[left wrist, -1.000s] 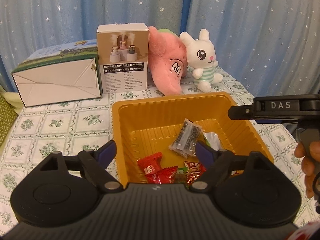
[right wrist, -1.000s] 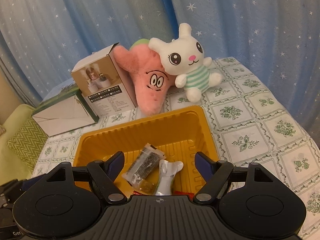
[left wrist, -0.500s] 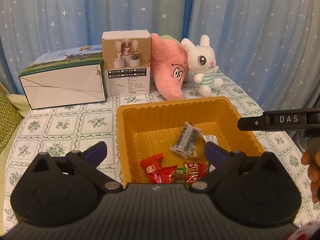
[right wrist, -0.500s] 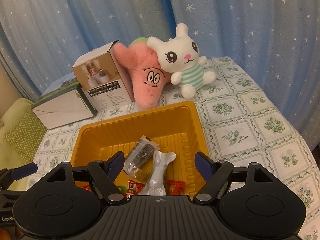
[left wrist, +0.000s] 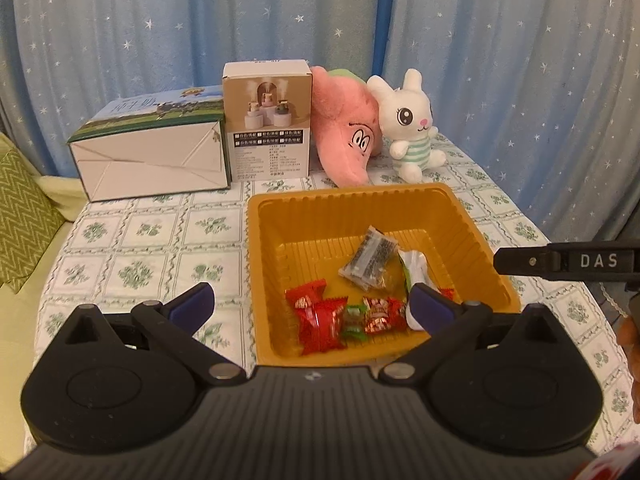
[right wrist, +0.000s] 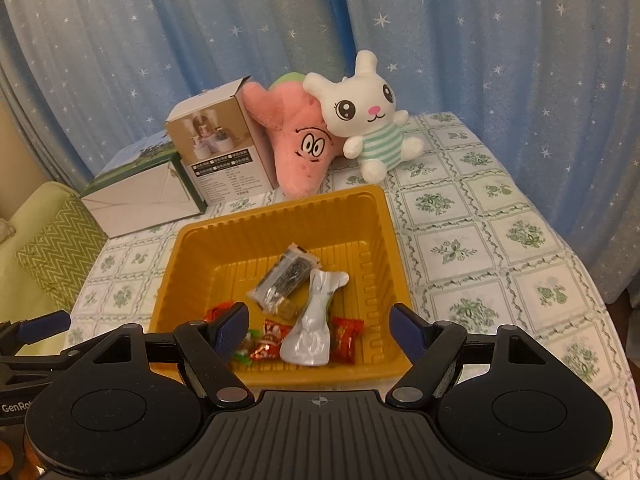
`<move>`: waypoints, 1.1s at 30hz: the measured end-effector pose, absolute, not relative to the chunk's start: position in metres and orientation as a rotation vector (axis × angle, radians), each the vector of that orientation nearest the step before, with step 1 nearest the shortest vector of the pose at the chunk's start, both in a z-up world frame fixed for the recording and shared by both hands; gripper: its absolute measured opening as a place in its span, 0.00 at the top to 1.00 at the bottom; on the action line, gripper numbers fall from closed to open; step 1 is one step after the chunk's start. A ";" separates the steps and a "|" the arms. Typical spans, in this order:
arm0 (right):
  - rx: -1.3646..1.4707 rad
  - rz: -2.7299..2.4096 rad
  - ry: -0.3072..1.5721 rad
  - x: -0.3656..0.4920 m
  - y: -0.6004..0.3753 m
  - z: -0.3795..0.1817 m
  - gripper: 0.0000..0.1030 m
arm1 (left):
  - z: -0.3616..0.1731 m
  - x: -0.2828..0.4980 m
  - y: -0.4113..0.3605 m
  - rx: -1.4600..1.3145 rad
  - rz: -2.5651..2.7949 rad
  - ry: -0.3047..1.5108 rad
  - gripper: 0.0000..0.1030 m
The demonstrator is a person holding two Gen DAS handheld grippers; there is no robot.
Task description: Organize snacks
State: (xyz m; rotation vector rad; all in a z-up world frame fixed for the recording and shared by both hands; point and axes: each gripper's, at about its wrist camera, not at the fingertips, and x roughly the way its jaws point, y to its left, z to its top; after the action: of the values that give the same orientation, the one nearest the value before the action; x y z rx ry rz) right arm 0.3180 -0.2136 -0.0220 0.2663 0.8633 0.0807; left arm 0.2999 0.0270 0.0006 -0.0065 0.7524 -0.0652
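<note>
Right gripper [right wrist: 318, 322]: fingers spread wide, nothing held. Yellow tray [right wrist: 384, 248] at centre held a dark packet [right wrist: 286, 282], white wrapper [right wrist: 314, 330], red candies [right wrist: 347, 338]. White bunny [right wrist: 366, 118], pink plush [right wrist: 300, 144] at 12 o'clock; box [right wrist: 218, 152] at 11.

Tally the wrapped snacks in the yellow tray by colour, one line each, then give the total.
Red packets: 4
Green candy: 1
White packet: 1
Clear packet with dark contents: 1
Total: 7, all in the yellow tray
</note>
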 end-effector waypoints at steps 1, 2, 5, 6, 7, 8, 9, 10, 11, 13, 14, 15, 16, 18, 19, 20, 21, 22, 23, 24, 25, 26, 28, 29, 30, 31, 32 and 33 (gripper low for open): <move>0.266 0.078 0.860 0.313 -0.214 -0.020 0.25 | 0.003 0.295 0.026 -0.007 -0.062 0.753 0.00; 0.266 0.076 0.857 0.307 -0.214 -0.017 0.25 | 0.005 0.290 0.026 -0.009 -0.059 0.752 0.00; 0.273 0.071 0.852 0.290 -0.214 -0.010 0.25 | 0.012 0.275 0.024 -0.027 -0.053 0.750 0.00; 0.277 0.068 0.853 0.283 -0.214 -0.008 0.25 | 0.014 0.269 0.024 -0.033 -0.051 0.748 0.00; 0.279 0.068 0.854 0.277 -0.214 -0.006 0.25 | 0.016 0.263 0.024 -0.037 -0.046 0.748 0.00; 0.281 0.068 0.855 0.270 -0.214 -0.004 0.25 | 0.018 0.257 0.023 -0.043 -0.043 0.748 0.00; 0.280 0.068 0.854 0.263 -0.213 -0.001 0.25 | 0.020 0.251 0.023 -0.049 -0.041 0.747 0.00; 0.278 0.070 0.853 0.256 -0.213 0.001 0.25 | 0.022 0.244 0.023 -0.056 -0.038 0.748 0.00; 0.275 0.071 0.851 0.249 -0.211 0.004 0.25 | 0.024 0.239 0.023 -0.060 -0.033 0.750 0.00; 0.265 0.078 0.846 0.236 -0.208 0.009 0.25 | 0.028 0.227 0.023 -0.069 -0.026 0.751 0.00; 0.263 0.081 0.842 0.229 -0.207 0.011 0.25 | 0.031 0.221 0.023 -0.071 -0.025 0.751 0.00; 0.265 0.084 0.841 0.222 -0.206 0.012 0.25 | 0.033 0.215 0.022 -0.074 -0.025 0.752 0.00; 0.267 0.088 0.842 0.217 -0.204 0.014 0.25 | 0.035 0.209 0.021 -0.078 -0.027 0.751 0.00; 0.269 0.096 0.841 0.203 -0.202 0.017 0.25 | 0.038 0.197 0.021 -0.083 -0.027 0.748 0.00; 0.267 0.098 0.841 0.197 -0.201 0.018 0.25 | 0.040 0.190 0.020 -0.086 -0.027 0.746 0.00; 0.265 0.097 0.841 0.191 -0.200 0.019 0.25 | 0.041 0.184 0.020 -0.087 -0.027 0.746 0.00; 0.264 0.095 0.842 0.185 -0.199 0.020 0.25 | 0.043 0.179 0.020 -0.089 -0.027 0.747 0.00; 0.265 0.095 0.843 0.180 -0.199 0.022 0.25 | 0.044 0.174 0.019 -0.089 -0.026 0.746 0.00; 0.268 0.096 0.843 0.174 -0.200 0.023 0.25 | 0.045 0.168 0.019 -0.087 -0.024 0.744 0.00; 0.268 0.096 0.843 0.168 -0.200 0.024 0.25 | 0.047 0.162 0.019 -0.087 -0.021 0.741 0.00; 0.266 0.093 0.843 0.162 -0.200 0.025 0.25 | 0.048 0.156 0.018 -0.088 -0.018 0.736 0.00; 0.265 0.090 0.843 0.156 -0.201 0.025 0.25 | 0.049 0.151 0.018 -0.088 -0.019 0.733 0.00; 0.268 0.091 0.849 0.145 -0.201 0.027 0.25 | 0.051 0.140 0.017 -0.085 -0.023 0.731 0.00; 0.275 0.089 0.851 0.140 -0.201 0.028 0.25 | 0.052 0.135 0.016 -0.083 -0.022 0.731 0.00; 0.285 0.089 0.853 0.135 -0.203 0.029 0.25 | 0.053 0.131 0.015 -0.081 -0.022 0.731 0.00; 0.296 0.089 0.855 0.130 -0.204 0.031 0.25 | 0.054 0.126 0.015 -0.080 -0.022 0.732 0.00; 0.304 0.090 0.855 0.125 -0.205 0.032 0.25 | 0.055 0.121 0.014 -0.080 -0.023 0.733 0.00; 0.305 0.092 0.854 0.120 -0.205 0.034 0.25 | 0.056 0.117 0.013 -0.080 -0.024 0.733 0.00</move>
State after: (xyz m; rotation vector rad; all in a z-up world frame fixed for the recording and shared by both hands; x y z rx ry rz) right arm 0.1196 -0.2050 0.0345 0.3050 0.8535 0.0923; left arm 0.1169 0.0129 0.0557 -0.0804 0.7331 -0.0243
